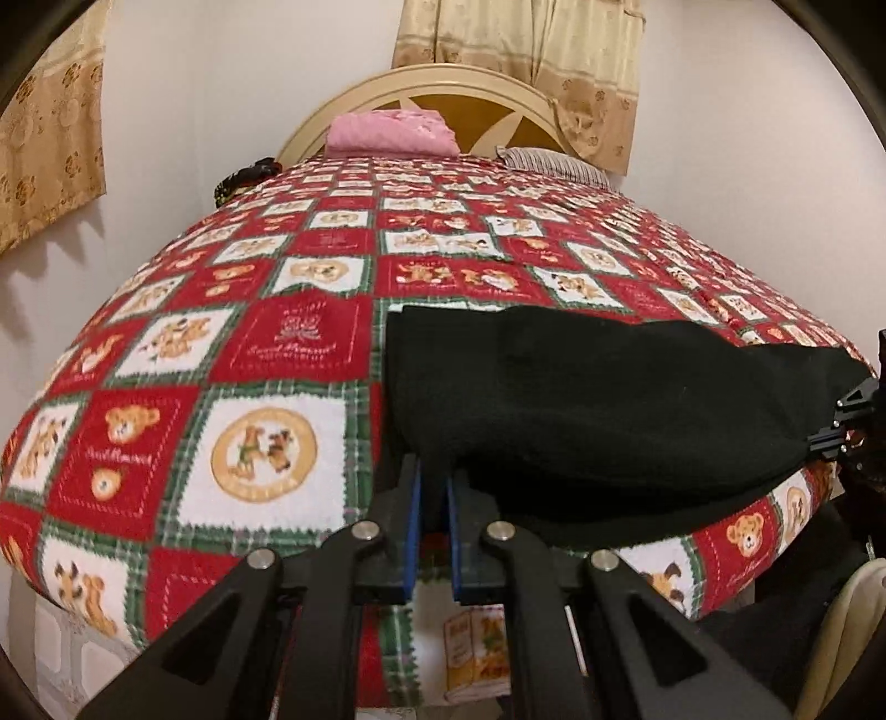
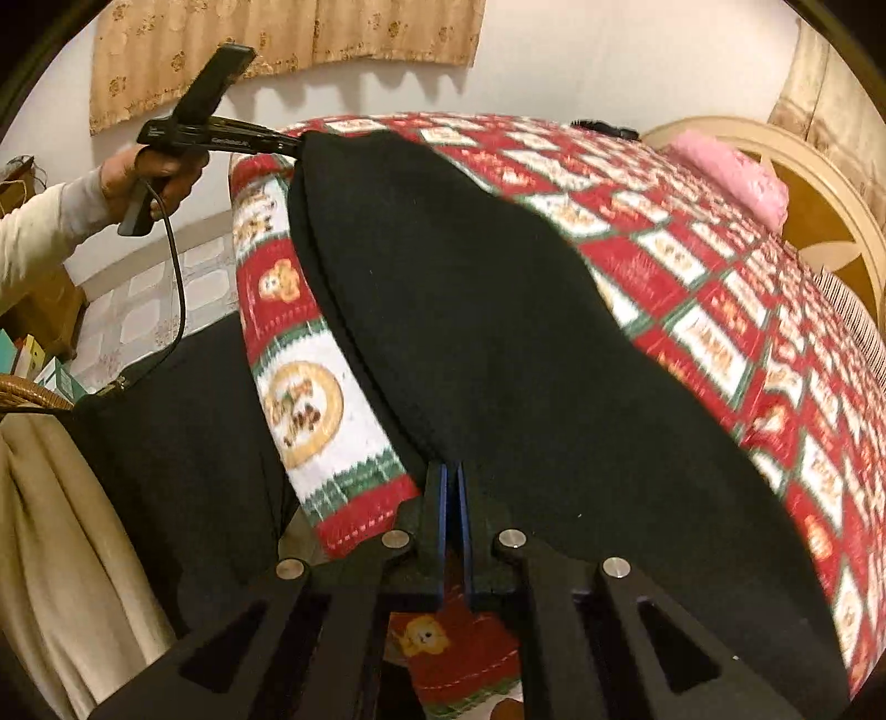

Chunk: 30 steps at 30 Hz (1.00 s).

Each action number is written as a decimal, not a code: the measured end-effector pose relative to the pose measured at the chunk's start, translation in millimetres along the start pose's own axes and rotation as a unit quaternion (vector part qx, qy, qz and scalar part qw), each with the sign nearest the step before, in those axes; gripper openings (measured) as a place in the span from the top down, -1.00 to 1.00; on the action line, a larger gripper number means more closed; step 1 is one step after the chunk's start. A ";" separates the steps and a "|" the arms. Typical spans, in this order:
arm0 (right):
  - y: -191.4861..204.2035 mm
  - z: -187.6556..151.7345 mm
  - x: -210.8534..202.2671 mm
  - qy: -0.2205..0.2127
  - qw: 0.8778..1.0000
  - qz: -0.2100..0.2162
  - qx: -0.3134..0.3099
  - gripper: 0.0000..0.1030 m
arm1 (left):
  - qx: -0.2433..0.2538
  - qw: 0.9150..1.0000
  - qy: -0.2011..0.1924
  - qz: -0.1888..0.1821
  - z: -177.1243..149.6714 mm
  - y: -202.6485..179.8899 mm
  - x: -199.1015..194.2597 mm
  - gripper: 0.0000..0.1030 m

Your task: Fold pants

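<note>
**Teddy-bear bedspread, black pants at the near edge**

Bedroom with white walls, beige patterned curtains (image 1: 531,50) up behind a cream arched headboard (image 1: 426,83). Bed covered edge to edge in a red, white and green patchwork bedspread (image 1: 266,343) with teddy-bear squares. Pink folded cloth (image 1: 390,133) up by the headboard, striped pillow (image 1: 559,163) just beside it, some dark object (image 1: 243,177) at the far left corner, too small to make out. Pale tiled-looking floor visible below the mattress edge.

Black pants (image 1: 598,410) lying flat along the near side of the bed, one edge right at the mattress rim.

Left gripper (image 1: 434,476) pressed nearly together, blue pads pinching the near-left corner of the pants. Right gripper (image 2: 453,482) clamped tight on the other end of the same edge, pads with hardly any gap. From the right wrist view: a hand (image 2: 160,171) in a cream sleeve gripping the left tool at the far corner, cable hanging below it.
</note>
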State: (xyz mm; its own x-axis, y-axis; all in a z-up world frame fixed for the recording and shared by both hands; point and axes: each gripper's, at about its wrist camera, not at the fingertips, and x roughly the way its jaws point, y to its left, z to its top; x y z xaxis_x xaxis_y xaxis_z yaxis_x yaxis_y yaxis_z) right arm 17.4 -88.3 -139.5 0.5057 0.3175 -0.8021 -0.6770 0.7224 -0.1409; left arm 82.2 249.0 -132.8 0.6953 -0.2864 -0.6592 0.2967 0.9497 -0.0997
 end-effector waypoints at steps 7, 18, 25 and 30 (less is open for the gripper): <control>-3.9 -1.9 -3.4 0.001 1.000 0.011 0.008 0.87 | 0.035 0.999 0.012 0.036 -3.7 -3.1 -9.8 0.62; -31.2 -46.4 -49.1 0.012 0.996 -0.036 0.087 0.64 | 0.060 0.996 -0.007 0.069 2.3 -14.7 -54.9 0.50; -75.5 -95.9 -116.9 -0.011 0.971 -0.156 0.181 0.64 | 0.137 0.989 -0.036 -0.045 42.2 -119.8 -26.8 0.23; -131.9 -152.2 -184.7 -0.012 0.922 -0.264 0.283 0.64 | 0.192 0.970 -0.022 -0.148 51.3 -208.8 11.9 0.23</control>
State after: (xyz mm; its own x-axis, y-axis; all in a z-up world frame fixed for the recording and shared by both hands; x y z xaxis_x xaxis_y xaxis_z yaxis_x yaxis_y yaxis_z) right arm -68.1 -335.7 -61.0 0.7012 -0.1615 -0.6944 0.0509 0.9829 -0.1772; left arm 62.1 40.8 -81.6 0.5677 -0.5525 -0.6103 0.7031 0.7110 0.0105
